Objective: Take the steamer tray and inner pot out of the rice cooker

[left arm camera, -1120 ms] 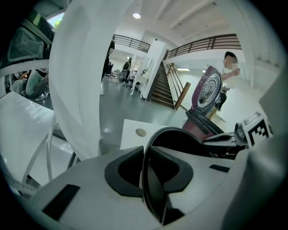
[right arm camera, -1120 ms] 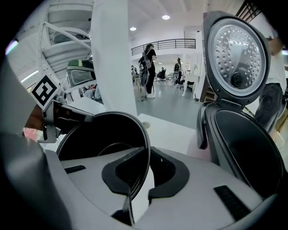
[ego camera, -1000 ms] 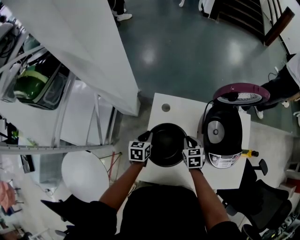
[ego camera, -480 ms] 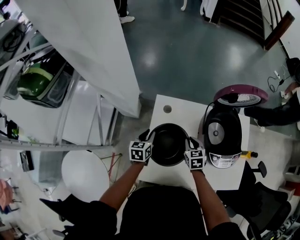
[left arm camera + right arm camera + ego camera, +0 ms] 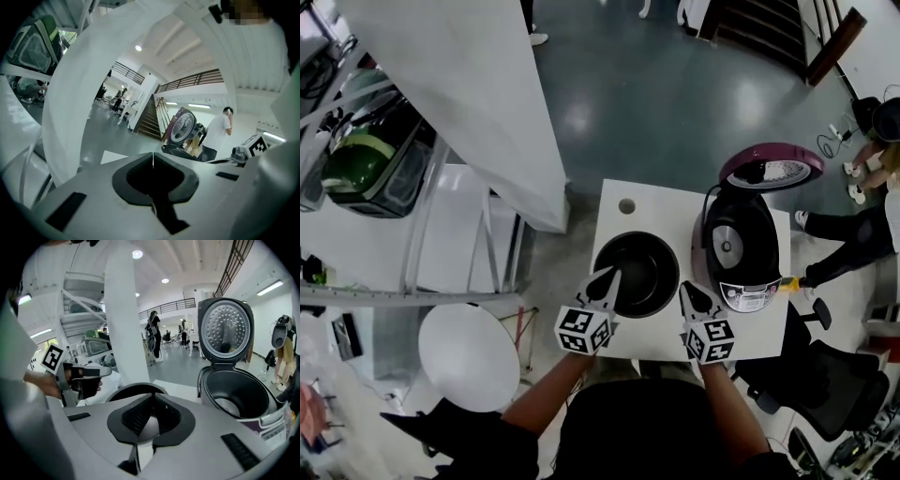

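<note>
The inner pot [image 5: 652, 267] sits on the white table [image 5: 666, 211], just beside the open rice cooker [image 5: 741, 248]. The left gripper [image 5: 611, 277] hovers over the pot's near rim, and the right gripper [image 5: 686, 289] hovers between pot and cooker. Both pairs of jaws have just been closing and now meet with nothing between them. A pale disc [image 5: 229, 405] low inside the cooker may be its heating plate.

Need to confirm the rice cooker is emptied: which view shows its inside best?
The right gripper view: the rice cooker stands close, lid up, its cavity open to the camera. The head view shows it small from above; the left gripper view catches only its raised lid, far off.
</note>
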`<state>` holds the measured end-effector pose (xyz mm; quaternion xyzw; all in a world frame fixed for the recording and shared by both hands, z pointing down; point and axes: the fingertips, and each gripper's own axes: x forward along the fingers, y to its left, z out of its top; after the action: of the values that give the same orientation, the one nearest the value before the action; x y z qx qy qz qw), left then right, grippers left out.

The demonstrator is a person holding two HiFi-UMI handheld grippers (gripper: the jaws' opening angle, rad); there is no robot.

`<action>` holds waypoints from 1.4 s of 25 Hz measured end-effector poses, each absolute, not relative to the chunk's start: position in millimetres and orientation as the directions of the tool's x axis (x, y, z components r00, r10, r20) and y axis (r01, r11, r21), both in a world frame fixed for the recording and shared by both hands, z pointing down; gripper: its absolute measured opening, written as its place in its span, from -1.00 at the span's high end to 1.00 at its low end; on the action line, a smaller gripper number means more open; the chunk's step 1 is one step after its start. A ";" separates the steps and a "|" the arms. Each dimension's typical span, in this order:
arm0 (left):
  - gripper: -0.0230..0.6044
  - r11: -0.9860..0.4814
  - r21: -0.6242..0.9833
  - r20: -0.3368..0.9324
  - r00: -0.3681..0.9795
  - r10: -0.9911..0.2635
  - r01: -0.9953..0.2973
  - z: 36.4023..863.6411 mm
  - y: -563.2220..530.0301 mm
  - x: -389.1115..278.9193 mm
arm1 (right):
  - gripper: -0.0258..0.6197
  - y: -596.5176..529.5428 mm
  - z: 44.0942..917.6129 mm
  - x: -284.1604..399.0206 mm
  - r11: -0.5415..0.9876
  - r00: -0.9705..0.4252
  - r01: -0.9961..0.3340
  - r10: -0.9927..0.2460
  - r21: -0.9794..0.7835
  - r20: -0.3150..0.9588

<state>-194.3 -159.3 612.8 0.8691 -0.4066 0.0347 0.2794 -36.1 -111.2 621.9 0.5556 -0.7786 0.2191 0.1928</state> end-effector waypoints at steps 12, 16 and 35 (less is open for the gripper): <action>0.91 -0.556 0.459 0.228 0.697 -0.680 -0.693 563.3 -35.0 -148.6 | 0.92 17.6 553.9 17.7 0.313 -0.372 -0.928 -0.817 -0.204 0.441; 0.91 -0.571 0.414 0.237 0.690 -0.684 -0.709 555.6 28.5 -113.3 | 0.92 60.7 541.3 47.0 0.327 -0.389 -0.920 -0.839 -0.217 0.382; 0.91 -0.482 0.205 0.204 0.519 -0.830 -0.852 513.6 253.9 -17.8 | 0.92 293.4 496.3 235.7 0.256 -0.267 -0.963 -0.935 -0.078 0.234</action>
<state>-17.8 253.9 513.6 0.8600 -0.4889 0.0385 0.1409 235.7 293.4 496.3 0.6011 -0.7894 0.1026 0.0703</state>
